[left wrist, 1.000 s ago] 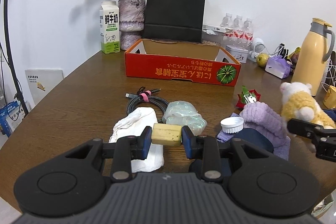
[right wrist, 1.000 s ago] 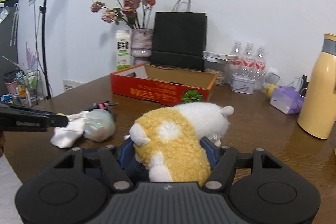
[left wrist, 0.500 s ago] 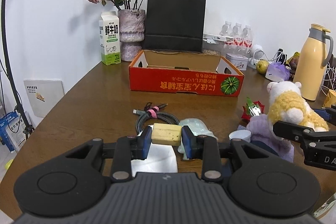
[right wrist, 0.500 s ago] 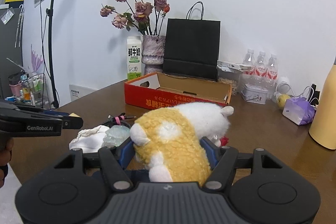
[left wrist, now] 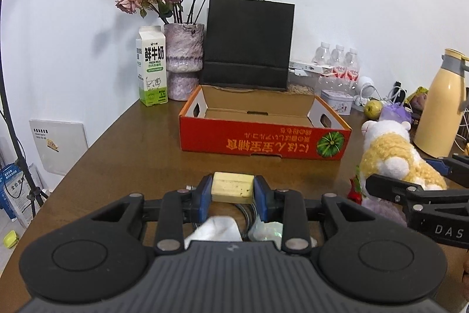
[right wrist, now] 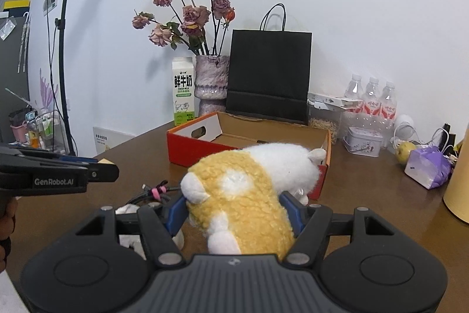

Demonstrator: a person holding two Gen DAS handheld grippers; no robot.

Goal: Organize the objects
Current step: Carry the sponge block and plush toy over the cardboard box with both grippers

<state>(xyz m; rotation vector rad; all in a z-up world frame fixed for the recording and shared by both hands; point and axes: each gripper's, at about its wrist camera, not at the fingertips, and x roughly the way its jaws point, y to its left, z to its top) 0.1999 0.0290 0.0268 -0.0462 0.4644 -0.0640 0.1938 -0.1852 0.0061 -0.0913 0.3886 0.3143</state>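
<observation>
While lifted, yellow block [left wrist: 232, 187] sits clamped between left hand-held gripper [left wrist: 233, 194] pads

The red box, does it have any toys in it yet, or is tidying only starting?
Only starting. The red box looks empty inside. In hand: the left gripper is shut on a yellow block, and the right gripper is shut on a plush toy, both short of the box. Left: a cable and a white cloth lie on the table.
</observation>
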